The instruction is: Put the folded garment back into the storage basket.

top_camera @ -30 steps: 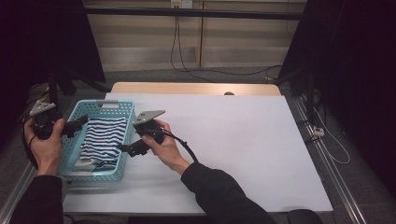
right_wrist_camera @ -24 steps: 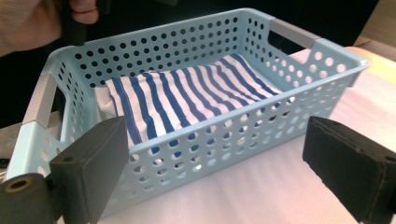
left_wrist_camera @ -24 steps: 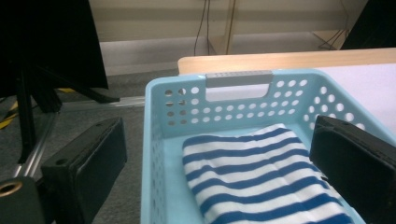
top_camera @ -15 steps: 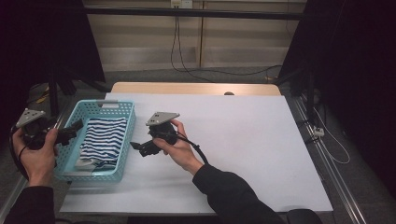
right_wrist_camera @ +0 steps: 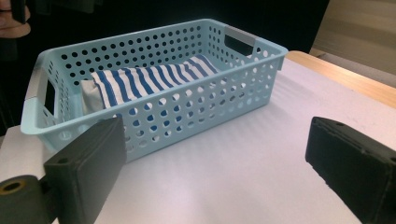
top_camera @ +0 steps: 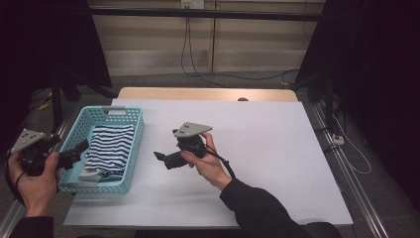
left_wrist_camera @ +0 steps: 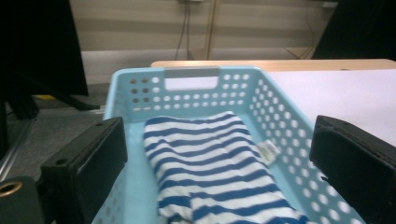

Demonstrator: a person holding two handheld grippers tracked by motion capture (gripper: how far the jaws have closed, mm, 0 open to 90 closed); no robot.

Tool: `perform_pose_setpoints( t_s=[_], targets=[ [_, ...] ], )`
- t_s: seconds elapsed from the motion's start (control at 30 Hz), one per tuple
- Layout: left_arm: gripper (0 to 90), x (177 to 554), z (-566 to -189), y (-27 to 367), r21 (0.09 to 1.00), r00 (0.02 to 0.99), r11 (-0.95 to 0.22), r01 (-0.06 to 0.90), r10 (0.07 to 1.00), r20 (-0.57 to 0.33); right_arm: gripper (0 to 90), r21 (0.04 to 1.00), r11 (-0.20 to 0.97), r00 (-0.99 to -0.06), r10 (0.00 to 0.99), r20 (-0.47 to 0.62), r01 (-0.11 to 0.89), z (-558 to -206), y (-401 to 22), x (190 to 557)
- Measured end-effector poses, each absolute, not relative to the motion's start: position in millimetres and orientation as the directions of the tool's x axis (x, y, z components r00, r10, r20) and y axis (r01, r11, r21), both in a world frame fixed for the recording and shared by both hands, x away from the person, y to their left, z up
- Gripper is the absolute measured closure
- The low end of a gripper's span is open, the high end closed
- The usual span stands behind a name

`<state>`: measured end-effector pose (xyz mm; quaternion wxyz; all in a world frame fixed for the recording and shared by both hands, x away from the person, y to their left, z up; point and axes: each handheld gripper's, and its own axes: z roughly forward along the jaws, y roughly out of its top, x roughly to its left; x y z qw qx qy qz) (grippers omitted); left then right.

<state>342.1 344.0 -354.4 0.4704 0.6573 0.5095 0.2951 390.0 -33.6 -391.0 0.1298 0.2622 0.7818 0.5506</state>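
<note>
Both grippers, left (top_camera: 79,148) and right (top_camera: 161,156), have backed off the basket (top_camera: 130,148) with jaws apart and empty, so the striped cloth (top_camera: 108,148) looks delivered.

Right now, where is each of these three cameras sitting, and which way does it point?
High view: above the person's side, looking down the table; forearms, both hands, both tongs.
Left gripper view: on the left tongs, facing along the basket.
Right gripper view: on the right tongs, facing the basket's side.
All share the basket and striped cloth.
</note>
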Motion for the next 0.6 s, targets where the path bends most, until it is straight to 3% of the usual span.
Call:
perform_pose_setpoints(
  t_s=[0.33, 0.6],
  targets=[
    [4.1, 321, -355, 316, 0.924, 0.335, -0.040, 0.381, 0.937, -0.098, 5.0, 0.929, 0.239, -0.805, 0.585, 0.095, 0.283, -396, -66, 377],
    [4.0, 313, -356, 286, 0.932, 0.411, -0.092, 0.350, 0.909, -0.065, 3.7, 0.933, 0.202, -0.761, 0.640, 0.104, 0.298, -399, -98, 367]
  ],
)
